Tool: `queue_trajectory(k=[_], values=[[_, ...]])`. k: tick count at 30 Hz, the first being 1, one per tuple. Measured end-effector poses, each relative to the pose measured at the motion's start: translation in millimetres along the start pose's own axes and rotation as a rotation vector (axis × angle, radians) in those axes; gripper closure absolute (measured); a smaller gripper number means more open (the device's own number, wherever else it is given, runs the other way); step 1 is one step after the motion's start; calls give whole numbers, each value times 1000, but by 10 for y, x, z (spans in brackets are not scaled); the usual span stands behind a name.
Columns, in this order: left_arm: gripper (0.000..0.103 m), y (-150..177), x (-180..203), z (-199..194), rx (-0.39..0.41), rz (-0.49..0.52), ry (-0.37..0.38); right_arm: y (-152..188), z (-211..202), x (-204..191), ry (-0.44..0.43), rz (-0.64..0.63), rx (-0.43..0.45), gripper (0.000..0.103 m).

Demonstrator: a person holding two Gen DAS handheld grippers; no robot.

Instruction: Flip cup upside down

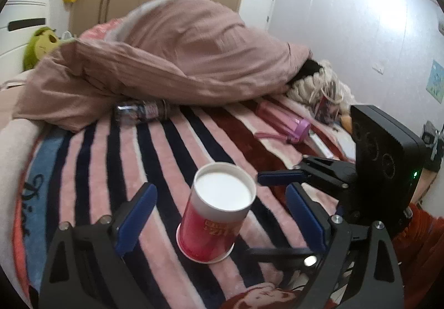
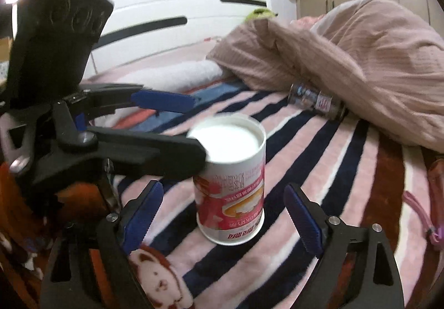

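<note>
A red and white paper cup (image 1: pixel 213 217) stands upside down on the striped blanket (image 1: pixel 116 159), its white base facing up. My left gripper (image 1: pixel 219 214) is open, its blue pads on either side of the cup and apart from it. In the right wrist view the cup (image 2: pixel 233 187) stands between the open fingers of my right gripper (image 2: pixel 222 214), with its print inverted. The left gripper (image 2: pixel 166 126) reaches in from the left there, one black finger (image 2: pixel 155 151) at the cup's upper rim. The right gripper (image 1: pixel 280 189) shows at the right in the left wrist view.
A pink quilt (image 1: pixel 172 59) is heaped at the back of the bed. A clear plastic bottle (image 1: pixel 141 112) lies at its edge. A pink water bottle (image 1: pixel 283 123) and another cup (image 1: pixel 324 106) lie at the right. A white headboard (image 2: pixel 166 12) stands behind.
</note>
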State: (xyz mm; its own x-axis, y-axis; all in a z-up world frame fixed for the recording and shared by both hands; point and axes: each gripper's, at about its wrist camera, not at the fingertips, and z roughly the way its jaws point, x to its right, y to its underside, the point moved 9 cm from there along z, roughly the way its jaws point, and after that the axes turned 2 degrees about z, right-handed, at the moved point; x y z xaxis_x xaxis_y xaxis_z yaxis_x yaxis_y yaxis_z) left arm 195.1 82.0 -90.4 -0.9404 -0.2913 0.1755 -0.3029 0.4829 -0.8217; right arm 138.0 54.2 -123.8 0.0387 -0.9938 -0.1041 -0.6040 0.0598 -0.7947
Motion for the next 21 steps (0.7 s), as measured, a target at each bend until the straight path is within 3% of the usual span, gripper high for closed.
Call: queue_trajectory(k=[2, 11, 21], values=[[0, -44, -5, -160, 31, -22, -27, -59, -161, -22, 26, -4, 25, 4], [0, -105, -142, -692, 104, -115, -197, -211, -740, -38, 166, 12, 83, 0], [0, 42, -202, -704, 81, -153, -257, -193, -964, 40, 153, 89, 105, 0]])
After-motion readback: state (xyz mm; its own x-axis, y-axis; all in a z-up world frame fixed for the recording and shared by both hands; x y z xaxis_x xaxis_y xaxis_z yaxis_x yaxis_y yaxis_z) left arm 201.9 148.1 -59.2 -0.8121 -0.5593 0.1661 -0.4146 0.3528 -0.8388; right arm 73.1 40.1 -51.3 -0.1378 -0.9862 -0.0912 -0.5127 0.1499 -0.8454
